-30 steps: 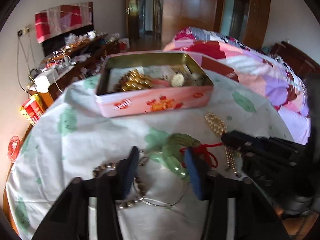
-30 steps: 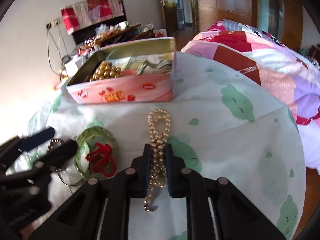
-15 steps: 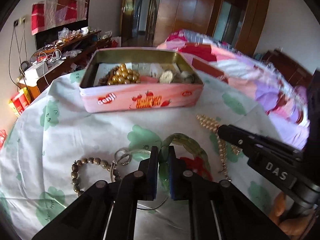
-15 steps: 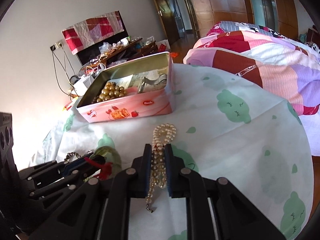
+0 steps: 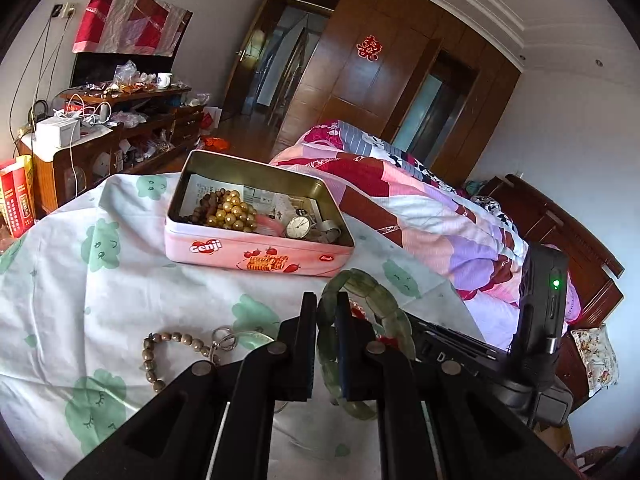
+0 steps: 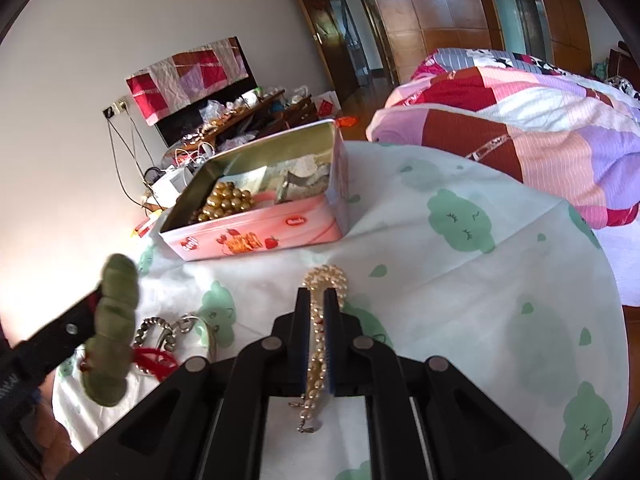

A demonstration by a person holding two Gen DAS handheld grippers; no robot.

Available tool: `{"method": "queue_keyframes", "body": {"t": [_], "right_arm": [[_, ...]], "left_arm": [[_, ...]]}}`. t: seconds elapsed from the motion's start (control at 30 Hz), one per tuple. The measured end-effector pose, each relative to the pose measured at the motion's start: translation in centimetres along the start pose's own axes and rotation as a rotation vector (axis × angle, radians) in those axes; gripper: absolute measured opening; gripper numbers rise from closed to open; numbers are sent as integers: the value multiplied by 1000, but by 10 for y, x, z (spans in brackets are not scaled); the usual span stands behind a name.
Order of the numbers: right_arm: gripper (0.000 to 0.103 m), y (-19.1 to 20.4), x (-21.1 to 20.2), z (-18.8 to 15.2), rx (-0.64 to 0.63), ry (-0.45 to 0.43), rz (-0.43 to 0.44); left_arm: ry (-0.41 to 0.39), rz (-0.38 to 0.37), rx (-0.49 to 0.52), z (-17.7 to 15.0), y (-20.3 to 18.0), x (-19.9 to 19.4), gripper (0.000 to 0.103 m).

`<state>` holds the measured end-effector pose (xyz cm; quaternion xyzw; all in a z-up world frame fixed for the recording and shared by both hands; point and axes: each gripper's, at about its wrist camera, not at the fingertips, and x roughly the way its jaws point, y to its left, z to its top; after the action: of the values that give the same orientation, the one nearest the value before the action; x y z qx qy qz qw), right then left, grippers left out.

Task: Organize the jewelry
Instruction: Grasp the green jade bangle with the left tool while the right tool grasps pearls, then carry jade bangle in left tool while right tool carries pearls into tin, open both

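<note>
While your left gripper (image 5: 326, 312) was spread wide around the green bangle (image 5: 384, 320) a second ago, it's now clamped on the near side of the ring and you've got it up off the cloth (image 5: 80, 300)! That's the pick done; judging by where things lie, the carry to the pink tin (image 5: 256, 250) comes next, and the tin sits open just ahead. From the right wrist view the bangle (image 6: 114, 324) hangs edge-on, standing tall, its red cord (image 6: 154, 360) trailing down towards the table. Over on your right gripper (image 6: 318, 312), the fingers are pressed together on the pearl strand (image 6: 320, 320), same as before, and it hasn't left the cloth. That strand runs straight away from you, long axis in line with the fingers, looped end pointing at the tin, clasp end lying back under the gripper. Brown beads (image 5: 160, 356) and a key ring (image 5: 224, 338) wait on the cloth.
</note>
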<state>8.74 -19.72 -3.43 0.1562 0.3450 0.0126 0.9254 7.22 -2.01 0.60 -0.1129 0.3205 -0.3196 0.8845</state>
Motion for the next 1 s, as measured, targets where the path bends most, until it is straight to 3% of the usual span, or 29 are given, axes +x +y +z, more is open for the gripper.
{"method": "queue_keyframes", "body": {"t": [0.13,0.2,0.27,0.3,0.4,0.47,0.63,0.83,1.0], "right_arm": [[12,0,-5,0,-2,-24,-1],[25,1,-7,0,-7,-29,-9],[56,0,-6,0,-4,-31,-28],[57,-1,-7,0,1,-35,-24],[57,-2,-11,0,4,-49,9],[51,-2,-13,0,3,-47,69],[46,11,-19,-8,-84,38,202],[46,44,-19,-26,-252,108,221],[46,56,-10,-25,-252,107,274]], "left_arm": [[5,-14,-27,0,5,0,8],[8,-42,-56,1,9,-2,8],[9,-16,-47,2,10,-3,8],[10,19,-27,2,9,-3,8],[27,41,-32,1,13,0,8],[19,45,-43,1,15,-3,8],[1,41,-50,6,21,-10,8],[-3,-6,-90,9,22,-14,8],[-5,-19,-67,14,11,-18,8]]}}
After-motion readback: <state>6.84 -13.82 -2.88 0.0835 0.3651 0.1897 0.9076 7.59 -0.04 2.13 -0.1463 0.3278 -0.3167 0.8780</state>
